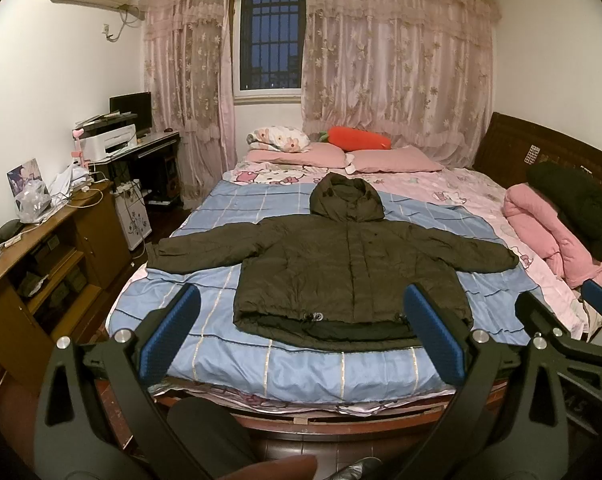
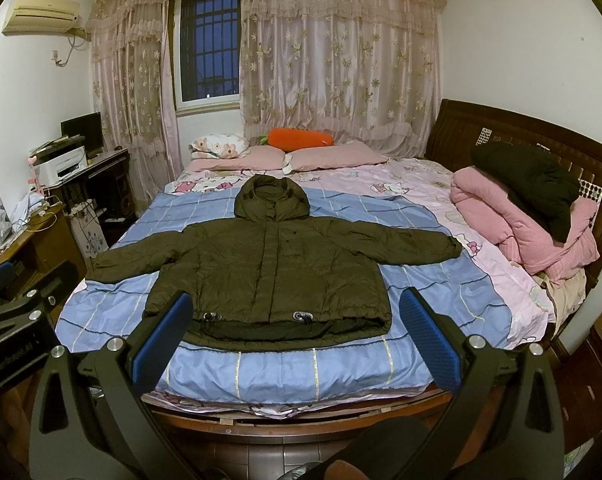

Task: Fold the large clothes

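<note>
Both grippers, left and right, hung wide apart and empty at the foot of the bed. The jacket lay flat, sleeves spread; each sleeve cuff seemed the sensible first pinch, carried inward smoothly.

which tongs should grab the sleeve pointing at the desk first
Left. The left tongs hang open nearer the dark olive hooded puffer jacket's desk-side sleeve; the right tongs sit further toward the other sleeve.
</note>
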`<action>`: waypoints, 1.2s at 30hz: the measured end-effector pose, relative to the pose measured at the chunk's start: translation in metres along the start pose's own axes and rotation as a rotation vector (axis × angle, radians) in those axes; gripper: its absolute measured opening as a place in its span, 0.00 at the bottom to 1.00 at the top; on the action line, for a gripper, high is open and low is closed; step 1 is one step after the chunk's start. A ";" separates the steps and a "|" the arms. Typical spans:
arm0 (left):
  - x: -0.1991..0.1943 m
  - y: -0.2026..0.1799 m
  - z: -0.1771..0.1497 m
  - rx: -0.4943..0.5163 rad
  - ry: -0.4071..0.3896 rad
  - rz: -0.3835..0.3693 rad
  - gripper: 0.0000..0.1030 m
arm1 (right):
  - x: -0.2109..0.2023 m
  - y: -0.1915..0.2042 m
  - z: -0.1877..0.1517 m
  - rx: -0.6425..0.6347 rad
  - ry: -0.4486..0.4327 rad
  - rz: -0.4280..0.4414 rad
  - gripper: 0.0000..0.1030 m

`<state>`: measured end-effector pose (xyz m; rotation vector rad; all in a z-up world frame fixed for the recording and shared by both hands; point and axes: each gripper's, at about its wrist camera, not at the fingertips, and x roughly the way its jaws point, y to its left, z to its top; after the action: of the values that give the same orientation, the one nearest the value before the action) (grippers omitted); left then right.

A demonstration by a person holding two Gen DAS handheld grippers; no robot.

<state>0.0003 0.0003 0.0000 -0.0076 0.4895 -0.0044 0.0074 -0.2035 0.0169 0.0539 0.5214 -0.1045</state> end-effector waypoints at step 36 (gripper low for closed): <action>0.000 0.000 0.000 0.002 0.000 0.001 0.98 | 0.000 0.000 0.001 -0.001 -0.001 0.000 0.99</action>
<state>0.0004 0.0002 0.0000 -0.0056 0.4897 -0.0041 0.0077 -0.2036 0.0184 0.0531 0.5206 -0.1047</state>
